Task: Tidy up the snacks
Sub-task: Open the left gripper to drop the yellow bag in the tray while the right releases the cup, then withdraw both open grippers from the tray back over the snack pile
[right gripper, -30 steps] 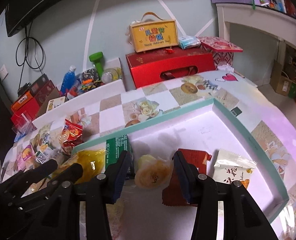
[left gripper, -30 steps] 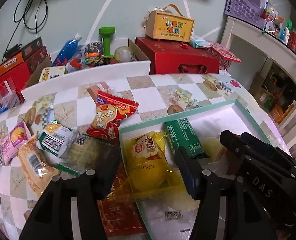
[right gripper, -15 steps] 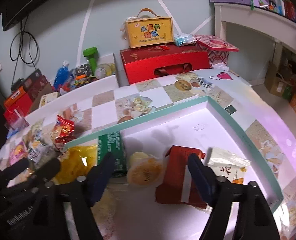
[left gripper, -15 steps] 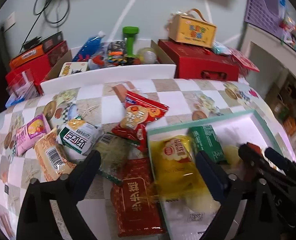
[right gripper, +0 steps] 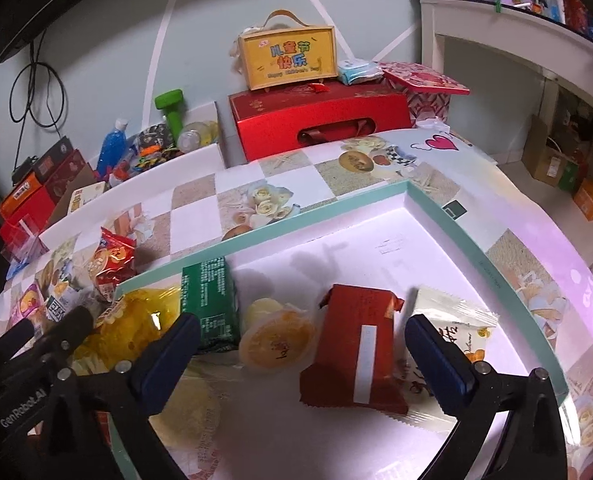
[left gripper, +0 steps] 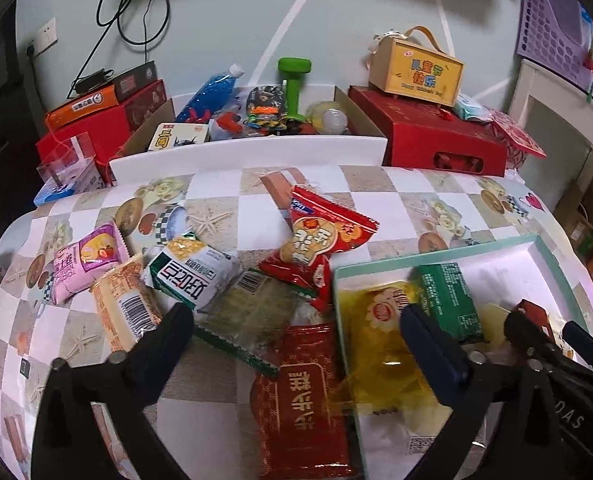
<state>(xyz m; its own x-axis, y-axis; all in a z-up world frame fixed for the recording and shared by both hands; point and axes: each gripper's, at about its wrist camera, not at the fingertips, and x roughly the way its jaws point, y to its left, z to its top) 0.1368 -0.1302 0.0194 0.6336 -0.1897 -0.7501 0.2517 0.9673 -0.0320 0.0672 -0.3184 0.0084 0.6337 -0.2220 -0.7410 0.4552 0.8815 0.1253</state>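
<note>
Your right gripper (right gripper: 300,350) stands wide open at the bottom of its frame, its jaws just spread, gripping nothing; between them in the shallow teal-rimmed white tray (right gripper: 508,280) lie a round orange jelly cup (right gripper: 274,344) and a dark red foil packet (right gripper: 356,344). A cream sachet (right gripper: 456,320) sits right of that, a green packet (right gripper: 208,296) left.

Your left gripper (left gripper: 296,332) is likewise open, jaws just widened, empty. Between its fingers you have a red flat pouch with gold lettering (left gripper: 304,396) on the checked tablecloth (left gripper: 376,200), beside a yellow crinkly bag (left gripper: 380,340) inside the tray. Further up, centre frame, a red biscuit bag (left gripper: 316,248); to the left, a white-green packet (left gripper: 192,276) and a pink packet (left gripper: 84,264).
</note>
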